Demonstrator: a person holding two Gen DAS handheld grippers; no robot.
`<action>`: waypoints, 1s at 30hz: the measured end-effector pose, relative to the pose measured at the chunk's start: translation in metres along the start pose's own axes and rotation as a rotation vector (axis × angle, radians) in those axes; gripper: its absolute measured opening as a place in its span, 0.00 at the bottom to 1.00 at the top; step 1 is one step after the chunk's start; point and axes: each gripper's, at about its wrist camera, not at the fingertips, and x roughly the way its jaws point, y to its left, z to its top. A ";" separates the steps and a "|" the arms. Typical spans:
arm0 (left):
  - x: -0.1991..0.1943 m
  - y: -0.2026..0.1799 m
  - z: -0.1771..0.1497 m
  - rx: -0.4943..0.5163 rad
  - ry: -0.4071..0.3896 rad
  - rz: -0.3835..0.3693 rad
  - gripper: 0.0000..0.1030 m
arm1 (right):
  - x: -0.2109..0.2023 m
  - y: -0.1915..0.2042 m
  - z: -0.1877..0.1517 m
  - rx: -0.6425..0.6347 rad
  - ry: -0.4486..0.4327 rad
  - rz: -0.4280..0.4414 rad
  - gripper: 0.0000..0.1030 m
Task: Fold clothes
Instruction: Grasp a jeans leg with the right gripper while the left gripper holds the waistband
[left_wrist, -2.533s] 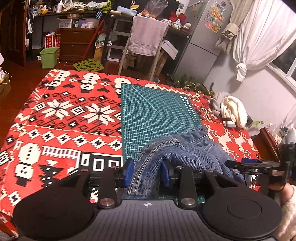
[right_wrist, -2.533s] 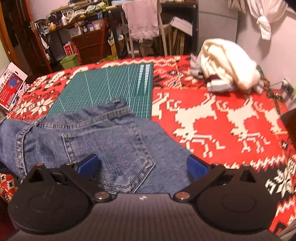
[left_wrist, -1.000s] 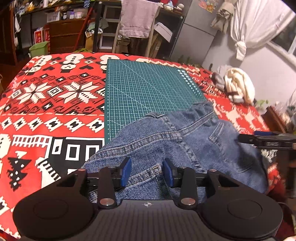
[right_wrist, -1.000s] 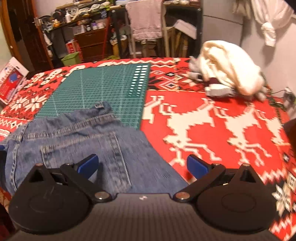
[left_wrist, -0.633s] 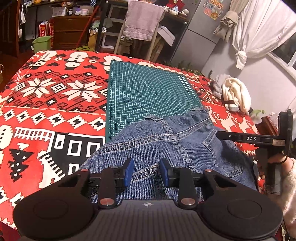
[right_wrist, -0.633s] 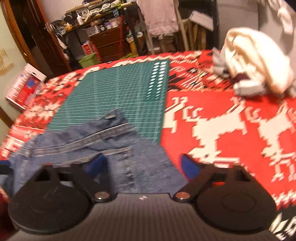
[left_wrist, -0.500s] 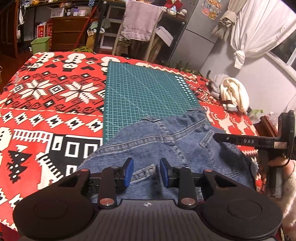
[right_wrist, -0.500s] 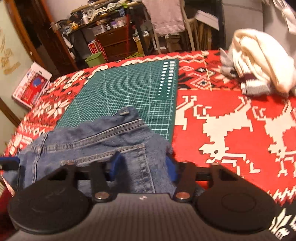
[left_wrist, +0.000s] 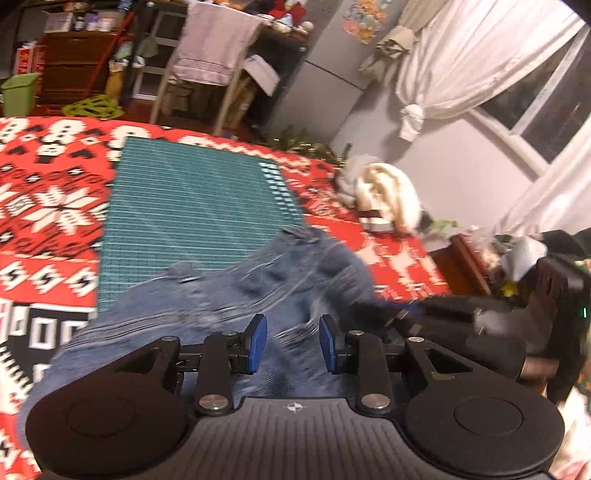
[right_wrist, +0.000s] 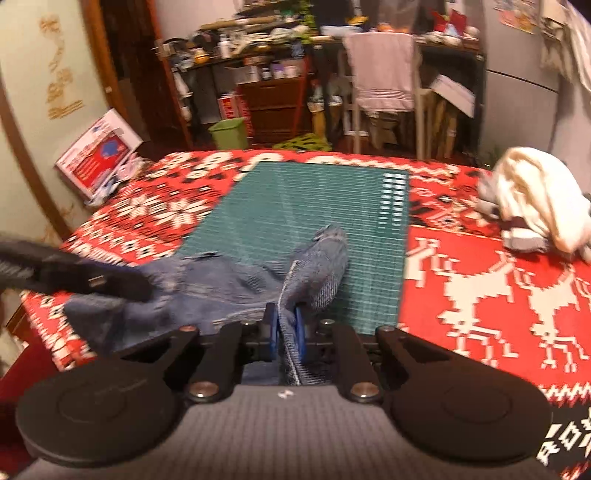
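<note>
Blue denim jeans half-gathered at the near edge of a red patterned counter.

Left view: released left gripper hovers over jeans, lower centre. Right view: right gripper pinches a thin denim edge, which may slip free if tugged.

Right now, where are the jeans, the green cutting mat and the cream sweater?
jeans (right_wrist: 321, 273): right wrist view, on the raised denim fold ahead of the gripper.
green cutting mat (left_wrist: 192, 206): left wrist view, on its bare gridded middle.
cream sweater (right_wrist: 535, 195): right wrist view, on the heap's top.
</note>
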 end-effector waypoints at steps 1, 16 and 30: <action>0.004 -0.002 0.002 -0.006 0.004 -0.017 0.28 | -0.001 0.006 -0.001 -0.008 0.002 0.013 0.11; 0.044 -0.009 0.003 -0.072 0.076 0.015 0.43 | -0.007 0.062 -0.022 -0.113 0.044 0.074 0.12; 0.021 0.010 -0.012 -0.119 -0.005 0.068 0.07 | -0.037 0.037 -0.009 -0.009 -0.021 0.146 0.30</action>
